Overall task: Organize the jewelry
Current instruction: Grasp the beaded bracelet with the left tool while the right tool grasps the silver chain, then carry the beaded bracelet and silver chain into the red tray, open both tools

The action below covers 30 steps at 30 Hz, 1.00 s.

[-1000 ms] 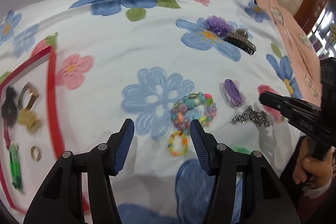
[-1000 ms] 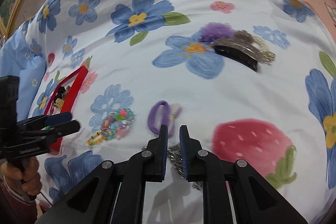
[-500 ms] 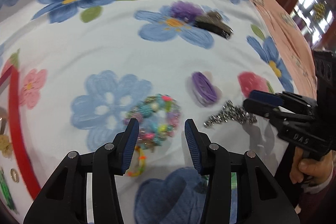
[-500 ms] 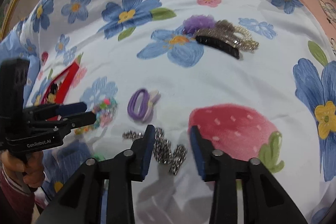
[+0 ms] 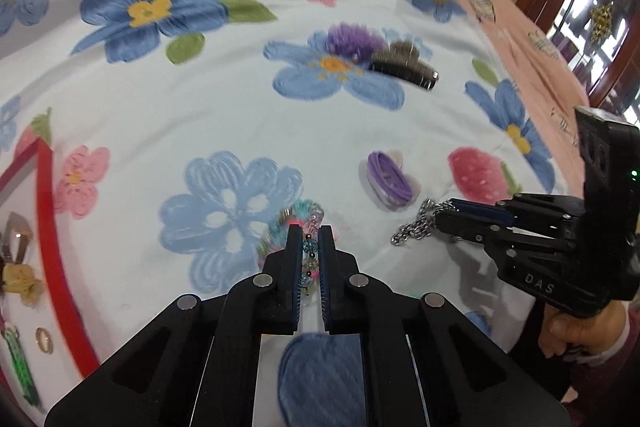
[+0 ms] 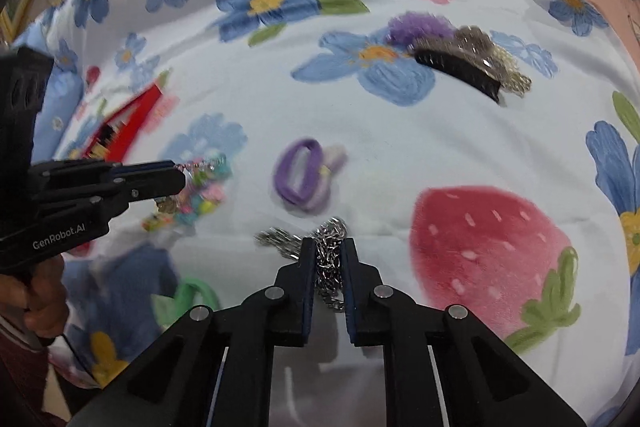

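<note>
1. Red tray (image 5: pixel 54 227) at left edge of left wrist view, small trinkets inside.
2. Left gripper (image 5: pixel 309 245) lower centre, fingers pinched on beaded bracelet (image 5: pixel 310 247), on floral sheet (image 5: pixel 200 99).
3. Purple hair tie (image 5: pixel 390 177) centre right.
4. Right gripper (image 6: pixel 328 255) lower centre, clamped on silver chain (image 6: pixel 328 259).

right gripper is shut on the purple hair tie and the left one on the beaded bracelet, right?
Not quite: the right gripper is shut on the silver chain; the purple hair tie lies free beyond it, as the right wrist view shows. The left gripper does clamp the beaded bracelet.
</note>
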Each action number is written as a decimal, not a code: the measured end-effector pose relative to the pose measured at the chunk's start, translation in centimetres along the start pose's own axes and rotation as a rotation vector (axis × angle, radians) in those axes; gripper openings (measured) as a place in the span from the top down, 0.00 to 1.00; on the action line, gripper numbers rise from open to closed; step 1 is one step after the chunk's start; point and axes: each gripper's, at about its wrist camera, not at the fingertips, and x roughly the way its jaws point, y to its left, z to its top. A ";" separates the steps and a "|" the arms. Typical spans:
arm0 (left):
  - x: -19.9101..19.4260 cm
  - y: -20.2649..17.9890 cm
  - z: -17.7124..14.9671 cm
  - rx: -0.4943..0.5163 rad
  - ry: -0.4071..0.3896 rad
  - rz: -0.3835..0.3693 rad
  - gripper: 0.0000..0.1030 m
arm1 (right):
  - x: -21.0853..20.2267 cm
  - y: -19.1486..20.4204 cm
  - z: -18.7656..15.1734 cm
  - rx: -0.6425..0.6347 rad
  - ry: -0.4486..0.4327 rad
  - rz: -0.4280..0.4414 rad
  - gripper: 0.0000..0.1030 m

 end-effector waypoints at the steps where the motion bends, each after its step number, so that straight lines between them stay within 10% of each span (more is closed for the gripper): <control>1: -0.7 0.2 0.0 -0.006 -0.014 0.000 0.94 | -0.5 0.2 0.2 0.003 -0.013 0.014 0.88; 30: -15.0 11.4 -7.0 -0.300 -0.236 0.106 0.94 | -4.5 13.7 5.6 -0.164 -0.169 0.256 0.88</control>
